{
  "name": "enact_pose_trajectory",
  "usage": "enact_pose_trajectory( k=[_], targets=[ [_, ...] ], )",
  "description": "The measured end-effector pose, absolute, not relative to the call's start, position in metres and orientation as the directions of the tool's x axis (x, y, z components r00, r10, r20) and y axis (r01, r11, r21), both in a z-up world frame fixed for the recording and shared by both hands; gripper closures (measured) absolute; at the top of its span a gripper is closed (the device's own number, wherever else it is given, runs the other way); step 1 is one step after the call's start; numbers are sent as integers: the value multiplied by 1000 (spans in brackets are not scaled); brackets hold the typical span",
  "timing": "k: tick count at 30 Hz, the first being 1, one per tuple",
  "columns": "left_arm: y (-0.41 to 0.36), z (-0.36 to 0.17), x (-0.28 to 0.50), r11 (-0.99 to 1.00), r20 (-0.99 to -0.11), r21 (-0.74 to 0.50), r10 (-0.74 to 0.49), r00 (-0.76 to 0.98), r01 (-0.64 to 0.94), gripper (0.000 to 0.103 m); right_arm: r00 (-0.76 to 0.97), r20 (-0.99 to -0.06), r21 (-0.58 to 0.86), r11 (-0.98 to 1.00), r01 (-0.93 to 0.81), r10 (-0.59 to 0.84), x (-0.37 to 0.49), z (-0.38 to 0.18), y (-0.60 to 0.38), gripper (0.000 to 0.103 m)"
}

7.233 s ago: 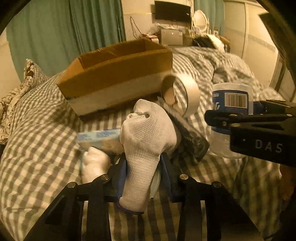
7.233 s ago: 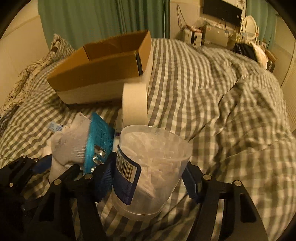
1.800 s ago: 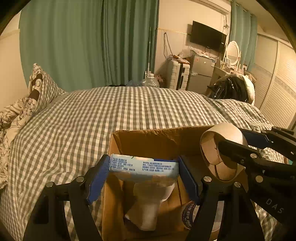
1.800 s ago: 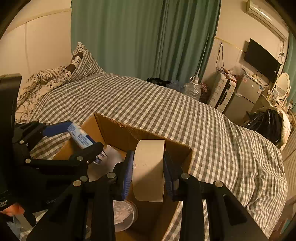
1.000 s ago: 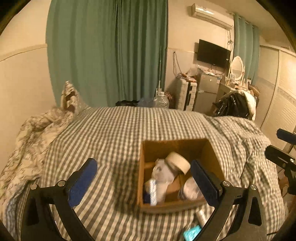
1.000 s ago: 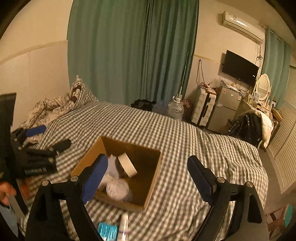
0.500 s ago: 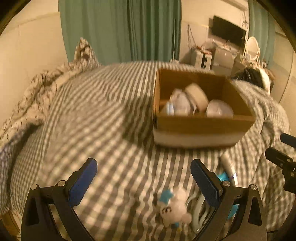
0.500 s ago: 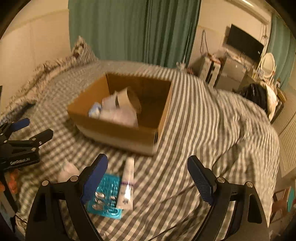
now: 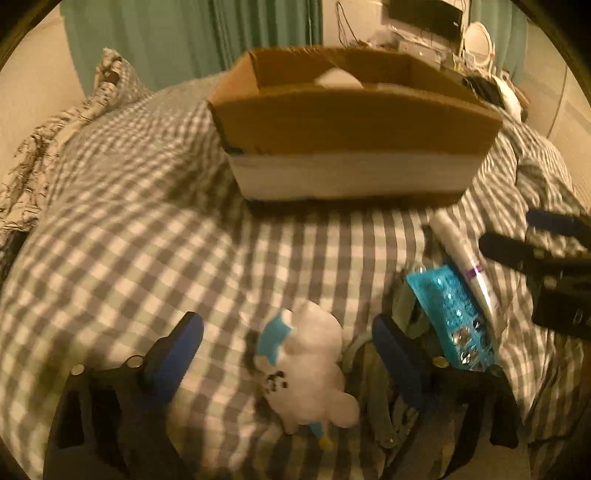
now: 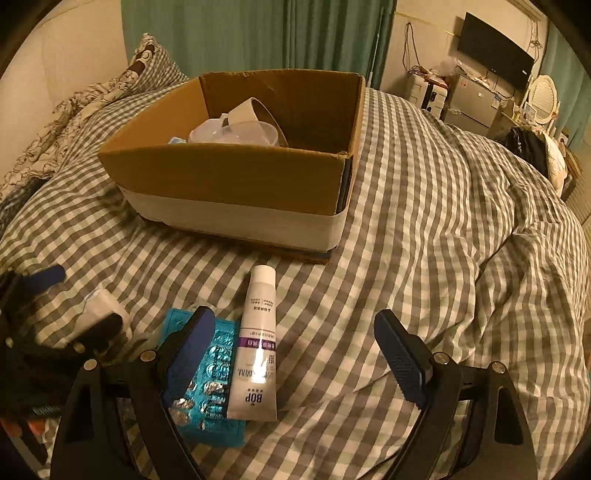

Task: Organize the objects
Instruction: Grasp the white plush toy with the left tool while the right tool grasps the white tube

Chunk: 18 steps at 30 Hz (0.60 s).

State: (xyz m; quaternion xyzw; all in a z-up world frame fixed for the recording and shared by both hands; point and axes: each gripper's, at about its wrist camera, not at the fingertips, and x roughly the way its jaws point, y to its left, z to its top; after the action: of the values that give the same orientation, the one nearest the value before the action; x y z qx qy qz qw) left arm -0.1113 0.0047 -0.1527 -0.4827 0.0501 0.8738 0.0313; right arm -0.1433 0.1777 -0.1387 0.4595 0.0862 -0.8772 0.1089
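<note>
mostly grey-checked bedding (image 10: 424, 229), green curtains (image 10: 236, 33) behind cardboard box (image 10: 236, 173).

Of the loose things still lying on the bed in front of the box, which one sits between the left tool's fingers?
The white plush toy with the blue patch. It lies between the closing fingers, untouched, while the blue blister pack and white tube lie off to its right.
</note>
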Motion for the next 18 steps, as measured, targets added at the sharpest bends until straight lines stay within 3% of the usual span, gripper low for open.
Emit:
enact_pose_trajectory(
  k=[2, 5, 8, 13, 15, 18],
  targets=[
    [11, -159, -112, -991, -856, 61, 11, -517, -122, 17, -550, -828, -53, -963, 263, -105, -147, -142, 176, 17],
    [16, -167, -112, -987, -871, 60, 21, -492, -148, 36, -533, -841, -58, -964, 258, -92, -154, -150, 173, 27],
    [15, -169, -111, -988, -874, 48, 30, -486, -147, 49, -492, -864, -30, -964, 265, -108, -160, -161, 170, 39],
    [15, -166, -107, -988, -869, 38, 41, -493, -148, 50, -445, -886, 1, -962, 274, -128, -164, -174, 171, 59],
    [12, -163, -107, -989, -865, 29, 48, -499, -145, 50, -432, -890, 22, -961, 276, -144, -164, -176, 171, 74],
    [10, -158, -105, -990, -860, 9, 65, -506, -143, 51, -433, -886, 51, -962, 269, -168, -161, -173, 177, 79]
  ],
)
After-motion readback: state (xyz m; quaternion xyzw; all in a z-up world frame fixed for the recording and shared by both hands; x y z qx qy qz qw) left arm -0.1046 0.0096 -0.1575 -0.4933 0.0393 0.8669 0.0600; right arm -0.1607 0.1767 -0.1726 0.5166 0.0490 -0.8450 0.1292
